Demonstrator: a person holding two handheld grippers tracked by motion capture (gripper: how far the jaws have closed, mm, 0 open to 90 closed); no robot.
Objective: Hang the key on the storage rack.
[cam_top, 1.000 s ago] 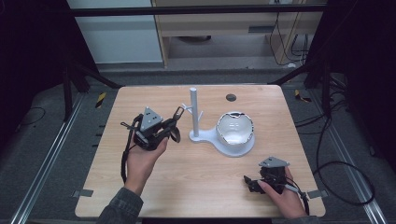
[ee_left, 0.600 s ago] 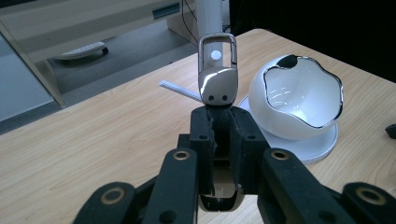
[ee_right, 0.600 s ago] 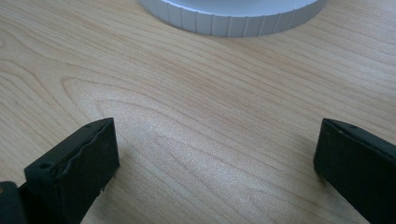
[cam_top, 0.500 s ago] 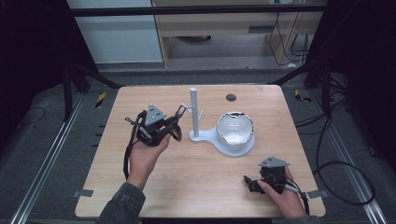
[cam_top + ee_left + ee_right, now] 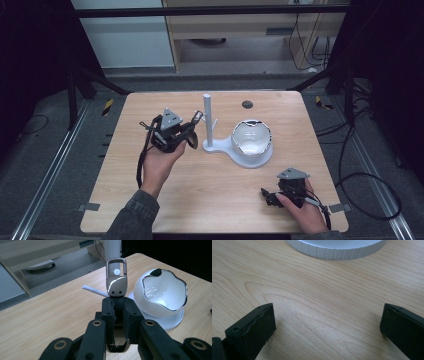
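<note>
A shiny metal clasp [image 5: 116, 277], its open loop uppermost, stands up from between the fingers [image 5: 108, 312] of the left gripper [image 5: 192, 131], which are clenched on its lower end. It is held above the bench [image 5: 215, 200], just beside the white post [image 5: 207, 117] of a stand whose round base carries a white bowl [image 5: 252, 141] with a wavy chrome rim. The right gripper [image 5: 267, 196] rests near the bench's front right corner, its fingers [image 5: 253, 327] spread wide with only bare wood between them.

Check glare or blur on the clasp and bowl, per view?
Left gripper view: sharp; bright highlights on the clasp and streaks inside the bowl. High view: soft, dark surroundings, clasp tiny. Right gripper view: even light on the table, jaw edges slightly blurred.
</note>
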